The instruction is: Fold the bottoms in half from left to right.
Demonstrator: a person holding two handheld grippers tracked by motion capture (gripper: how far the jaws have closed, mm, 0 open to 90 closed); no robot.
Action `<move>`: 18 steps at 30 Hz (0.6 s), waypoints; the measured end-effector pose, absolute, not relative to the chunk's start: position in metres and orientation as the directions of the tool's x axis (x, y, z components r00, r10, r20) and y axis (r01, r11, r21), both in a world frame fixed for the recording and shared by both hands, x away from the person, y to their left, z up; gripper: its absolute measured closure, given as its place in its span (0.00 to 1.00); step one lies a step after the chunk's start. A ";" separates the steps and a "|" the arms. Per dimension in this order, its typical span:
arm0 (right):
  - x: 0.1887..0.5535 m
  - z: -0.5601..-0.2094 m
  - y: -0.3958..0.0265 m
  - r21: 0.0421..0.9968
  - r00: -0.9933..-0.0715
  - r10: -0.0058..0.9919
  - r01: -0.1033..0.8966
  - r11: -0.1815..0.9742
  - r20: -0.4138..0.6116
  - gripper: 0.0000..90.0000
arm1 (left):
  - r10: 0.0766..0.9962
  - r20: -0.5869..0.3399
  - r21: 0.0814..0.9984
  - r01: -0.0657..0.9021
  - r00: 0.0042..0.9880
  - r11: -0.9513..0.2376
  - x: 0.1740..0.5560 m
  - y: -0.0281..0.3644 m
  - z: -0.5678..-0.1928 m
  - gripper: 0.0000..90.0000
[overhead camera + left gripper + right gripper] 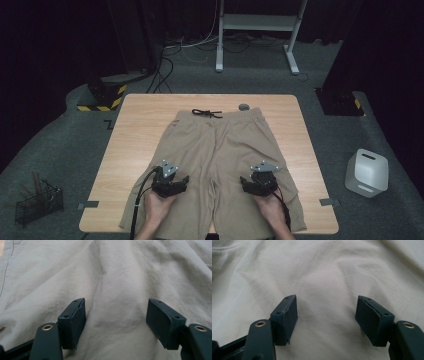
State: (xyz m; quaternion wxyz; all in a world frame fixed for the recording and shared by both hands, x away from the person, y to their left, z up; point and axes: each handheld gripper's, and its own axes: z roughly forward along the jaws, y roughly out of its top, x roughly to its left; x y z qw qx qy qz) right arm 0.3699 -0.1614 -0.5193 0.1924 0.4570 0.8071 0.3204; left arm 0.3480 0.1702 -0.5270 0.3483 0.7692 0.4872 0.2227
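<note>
A pair of khaki drawstring shorts (215, 160) lies flat across the middle of the wooden table (135, 145), waistband at the far side with its black drawstring (206, 113) knotted there, and the leg hems hanging off the near edge. The left gripper (176, 186) sits over the left leg and the right gripper (252, 184) over the right leg, each held in a hand, placed evenly, probably so both legs can be pinched and folded together. In both gripper views the jaws stand spread wide with only wrinkled cloth beneath them, nothing pinched; whether the tips touch the fabric is hard to tell. A small grey round thing (243, 106) beyond the waistband is too small to identify. The hems are cut off at the bottom of the high view.
</note>
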 end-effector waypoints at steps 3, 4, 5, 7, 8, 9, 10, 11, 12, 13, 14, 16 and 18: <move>0.362 -0.519 -0.160 0.694 -0.517 0.856 0.610 0.382 -0.018 0.38 | 0.904 0.003 0.753 0.594 0.427 -0.283 0.341 0.170 -0.527 0.36; 0.360 -0.519 -0.160 0.694 -0.520 0.854 0.608 0.385 -0.019 0.38 | 0.904 0.002 0.753 0.594 0.428 -0.283 0.339 0.170 -0.527 0.36; 0.357 -0.519 -0.160 0.694 -0.521 0.853 0.608 0.386 -0.019 0.38 | 0.903 0.003 0.754 0.592 0.429 -0.284 0.337 0.170 -0.527 0.36; 0.352 -0.519 -0.159 0.695 -0.525 0.851 0.606 0.387 -0.016 0.38 | 0.903 0.000 0.754 0.593 0.430 -0.283 0.332 0.171 -0.527 0.36; 0.350 -0.519 -0.158 0.694 -0.527 0.850 0.606 0.388 -0.016 0.38 | 0.903 0.000 0.755 0.592 0.430 -0.282 0.329 0.171 -0.527 0.36; 0.347 -0.520 -0.158 0.695 -0.528 0.849 0.605 0.389 -0.015 0.38 | 0.903 0.000 0.754 0.593 0.430 -0.283 0.327 0.171 -0.527 0.36; 0.345 -0.520 -0.157 0.697 -0.531 0.847 0.601 0.391 -0.017 0.38 | 0.903 0.001 0.755 0.592 0.430 -0.283 0.325 0.171 -0.527 0.36; 0.343 -0.520 -0.157 0.699 -0.535 0.845 0.598 0.393 -0.018 0.38 | 0.902 0.001 0.754 0.592 0.431 -0.284 0.322 0.172 -0.527 0.36; 0.340 -0.520 -0.156 0.698 -0.536 0.844 0.598 0.394 -0.017 0.38 | 0.903 0.001 0.755 0.592 0.429 -0.282 0.320 0.172 -0.527 0.36; 0.337 -0.520 -0.156 0.699 -0.540 0.842 0.595 0.397 -0.019 0.38 | 0.902 0.003 0.754 0.591 0.432 -0.286 0.317 0.172 -0.527 0.36; 0.334 -0.520 -0.155 0.697 -0.541 0.841 0.597 0.396 -0.015 0.38 | 0.902 0.003 0.754 0.591 0.432 -0.286 0.314 0.172 -0.527 0.36; 0.328 -0.520 -0.154 0.696 -0.551 0.835 0.592 0.405 -0.018 0.38 | 0.900 0.001 0.755 0.590 0.436 -0.287 0.308 0.171 -0.527 0.36; 0.322 -0.519 -0.153 0.692 -0.559 0.829 0.594 0.410 -0.010 0.40 | 0.895 -0.004 0.753 0.590 0.446 -0.291 0.302 0.171 -0.527 0.36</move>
